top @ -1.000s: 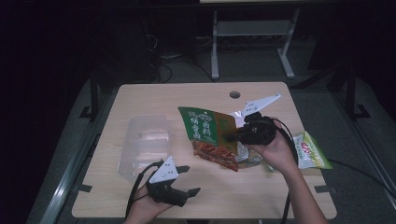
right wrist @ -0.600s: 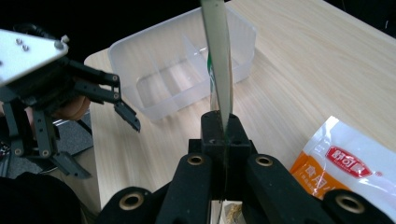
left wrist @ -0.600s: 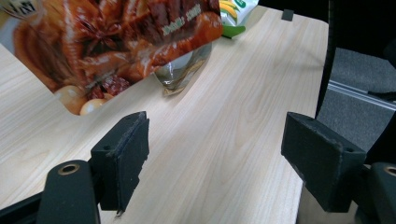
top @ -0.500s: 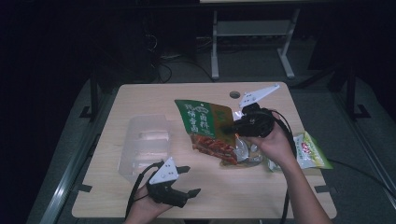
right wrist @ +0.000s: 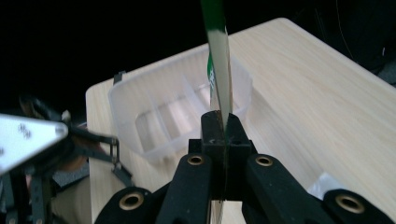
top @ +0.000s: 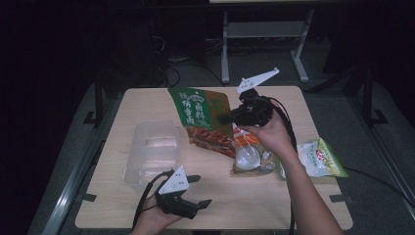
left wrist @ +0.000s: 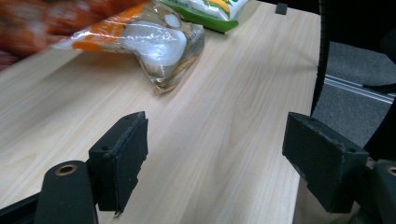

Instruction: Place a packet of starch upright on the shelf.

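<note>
1. The right gripper, upper centre-right of the high view, is clamped on one edge of a green-and-red snack bag. In the right gripper view the two black jaws meet flat on the bag's thin edge, which stands up between them like a blade. I judge a pinch on the edge is chosen so the flat pouch hangs free and can be carried.

2. The bag hangs tilted above the middle of the table, its lower red part over the clear packet. It looks lifted off the pile, not resting on it.

3. The clear plastic tray sits at centre-left of the high view, open side up, just beside the hanging bag. In the right gripper view it lies straight beyond the jaws, so I take it as the likely place for the bag.

4. The left gripper, at the bottom centre of the high view, rests low near the tray's near corner. Its jaws stand wide apart with nothing between them; the left gripper view shows bare wood between the pads. It seems parked out of the way, ready to steady the tray.

5. A green-and-white packet lies at the right edge of the table, well apart from the tray, apparently waiting its turn.
</note>
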A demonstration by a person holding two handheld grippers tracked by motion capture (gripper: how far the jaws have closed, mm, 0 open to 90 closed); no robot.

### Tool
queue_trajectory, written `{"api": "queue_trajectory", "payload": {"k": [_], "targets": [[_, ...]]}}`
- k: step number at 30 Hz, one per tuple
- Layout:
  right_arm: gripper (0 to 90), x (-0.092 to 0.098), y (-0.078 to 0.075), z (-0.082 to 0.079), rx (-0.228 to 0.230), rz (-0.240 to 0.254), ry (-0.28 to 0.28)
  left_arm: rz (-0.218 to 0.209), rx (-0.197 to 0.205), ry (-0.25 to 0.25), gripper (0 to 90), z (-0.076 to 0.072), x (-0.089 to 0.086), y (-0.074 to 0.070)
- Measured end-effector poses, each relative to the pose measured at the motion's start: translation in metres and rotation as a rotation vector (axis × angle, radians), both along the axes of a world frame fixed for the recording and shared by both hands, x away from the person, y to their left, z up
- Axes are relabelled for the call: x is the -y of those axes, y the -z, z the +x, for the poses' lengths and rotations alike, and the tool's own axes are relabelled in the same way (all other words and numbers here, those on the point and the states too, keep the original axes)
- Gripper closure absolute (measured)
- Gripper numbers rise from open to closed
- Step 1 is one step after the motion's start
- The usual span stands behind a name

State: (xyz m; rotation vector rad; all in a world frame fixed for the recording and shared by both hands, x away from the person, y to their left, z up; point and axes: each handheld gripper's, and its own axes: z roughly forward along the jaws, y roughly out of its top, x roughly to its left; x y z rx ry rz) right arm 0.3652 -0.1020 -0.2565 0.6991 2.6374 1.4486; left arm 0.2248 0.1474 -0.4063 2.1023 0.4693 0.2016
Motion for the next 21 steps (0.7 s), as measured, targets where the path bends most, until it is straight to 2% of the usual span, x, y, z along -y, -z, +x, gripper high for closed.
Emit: {"api": "queue_trajectory", "payload": {"k": [8,21], "targets": [[90.0,-0.025,-0.007,0.015,0.004,0.012,-0.012,0.009,-0.004,0.009,22.0,-0.002,0.004,0.002],[90.0,-0.066,-0.002,0.034,-0.003,0.025,-0.043,0.008,-0.015,0.017,21.7,-0.001,0.004,0.004]]}}
